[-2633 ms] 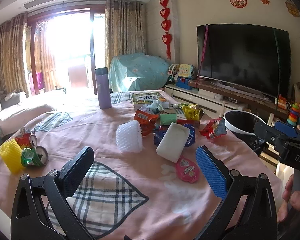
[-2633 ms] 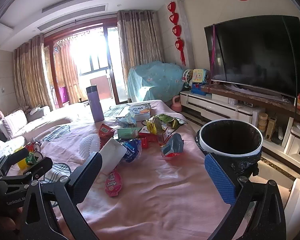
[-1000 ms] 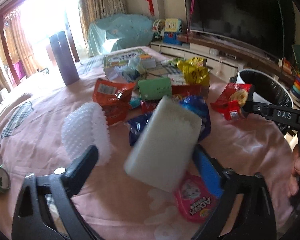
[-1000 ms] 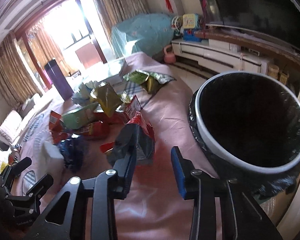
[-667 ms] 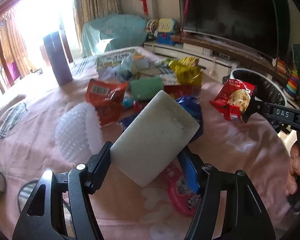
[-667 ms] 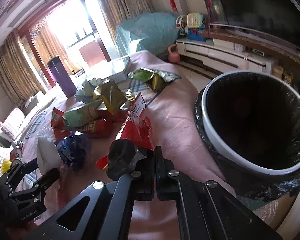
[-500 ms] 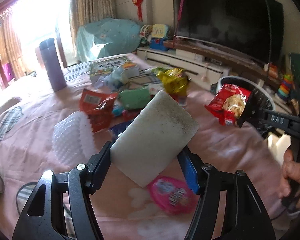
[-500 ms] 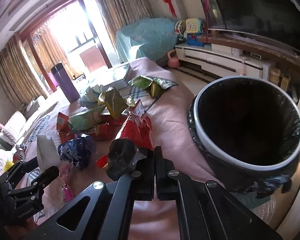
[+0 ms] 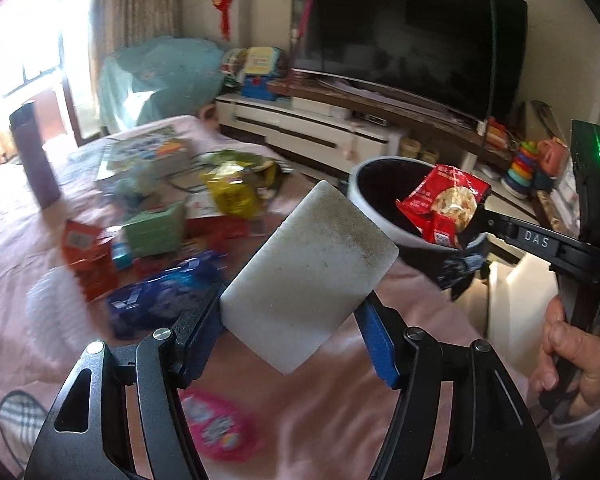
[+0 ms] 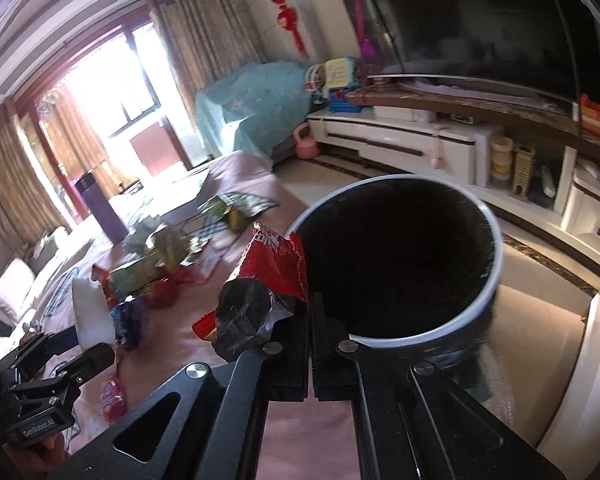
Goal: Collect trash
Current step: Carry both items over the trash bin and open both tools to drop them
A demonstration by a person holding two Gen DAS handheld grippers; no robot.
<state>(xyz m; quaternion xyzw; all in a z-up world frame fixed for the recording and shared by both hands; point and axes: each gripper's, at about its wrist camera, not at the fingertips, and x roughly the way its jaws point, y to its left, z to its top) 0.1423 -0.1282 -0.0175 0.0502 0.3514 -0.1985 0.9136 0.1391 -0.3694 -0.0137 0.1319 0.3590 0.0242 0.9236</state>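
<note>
My left gripper [image 9: 290, 320] is shut on a white foam block [image 9: 308, 276] and holds it above the pink tablecloth [image 9: 332, 420]. My right gripper [image 10: 310, 312] is shut on a red snack wrapper [image 10: 268, 280] at the near rim of the trash bin [image 10: 484, 300], which is white-rimmed with a black liner. In the left wrist view the wrapper [image 9: 444, 204] hangs over the bin's mouth [image 9: 368, 196]. The right gripper [image 9: 470, 236] comes in from the right there. The left gripper with the block shows at the left of the right wrist view [image 10: 88, 332].
Several wrappers lie on the table: a blue one [image 9: 160, 296], a green box [image 9: 156, 232], a yellow bag [image 9: 232, 196], a red pack [image 9: 88, 252], a pink packet [image 9: 216, 432]. A purple flask [image 9: 34, 156] stands at the back. A TV stand [image 10: 440, 140] is behind the bin.
Both grippers closed on their items, lifted them off the table and swung right toward the bin. The wrapper now hangs at the bin's rim.
</note>
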